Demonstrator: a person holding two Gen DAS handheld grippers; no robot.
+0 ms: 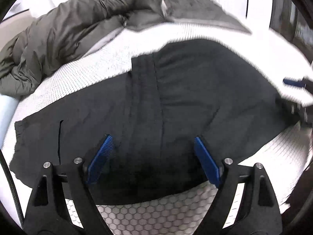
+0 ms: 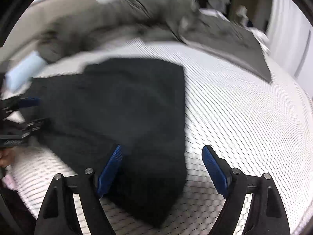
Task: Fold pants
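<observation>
Left wrist: left gripper jaws wide apart, gripping nothing, above black pants lying folded on white mattress. Right wrist: right gripper likewise agape, empty, over pants' edge; grey duvet beyond.

No text, label, brand, number or sign can be read in either wrist view. The dark pants show no legible tag or print, and the white honeycomb-patterned bed cover carries only its woven texture. Things in the background are too blurred to show any lettering.
</observation>
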